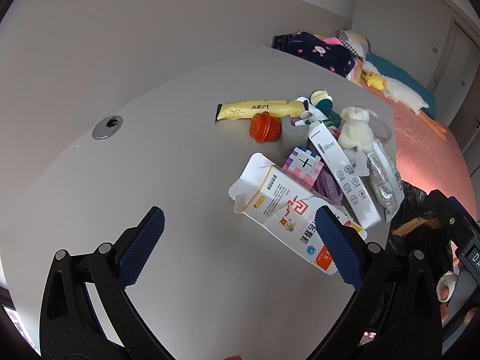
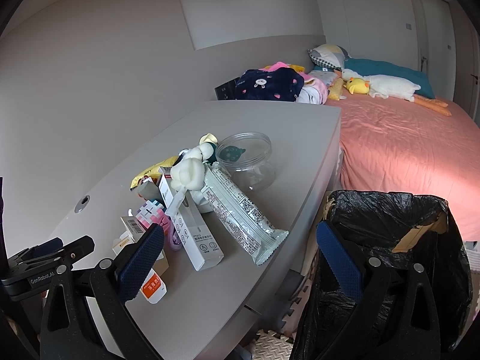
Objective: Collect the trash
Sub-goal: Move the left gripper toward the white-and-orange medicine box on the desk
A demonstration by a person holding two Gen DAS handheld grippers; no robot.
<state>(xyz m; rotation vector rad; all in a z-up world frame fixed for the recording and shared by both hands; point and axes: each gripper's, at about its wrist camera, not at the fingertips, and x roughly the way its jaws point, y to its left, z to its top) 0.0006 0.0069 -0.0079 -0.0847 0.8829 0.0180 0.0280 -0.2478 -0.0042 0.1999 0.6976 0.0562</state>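
Note:
A pile of items lies on the grey desk [image 1: 168,156]: a torn white and orange medicine box [image 1: 279,198], a long white thermometer box [image 1: 342,177], a pale green wrapper [image 1: 384,180], a yellow packet [image 1: 255,109]. My left gripper [image 1: 237,240] is open and empty above the desk, its right finger over the medicine box. My right gripper [image 2: 240,258] is open and empty over the desk's front edge, near the wrapper [image 2: 240,207] and thermometer box [image 2: 195,234]. A bin with a black bag [image 2: 390,240] stands right of the desk.
Toys sit in the pile: an orange ridged piece [image 1: 265,126], a pastel puzzle cube [image 1: 303,165], a white plush [image 1: 355,126], a clear jar [image 2: 246,156]. A cable hole [image 1: 107,127] is in the desk. A bed with a pink sheet [image 2: 405,156] lies beyond.

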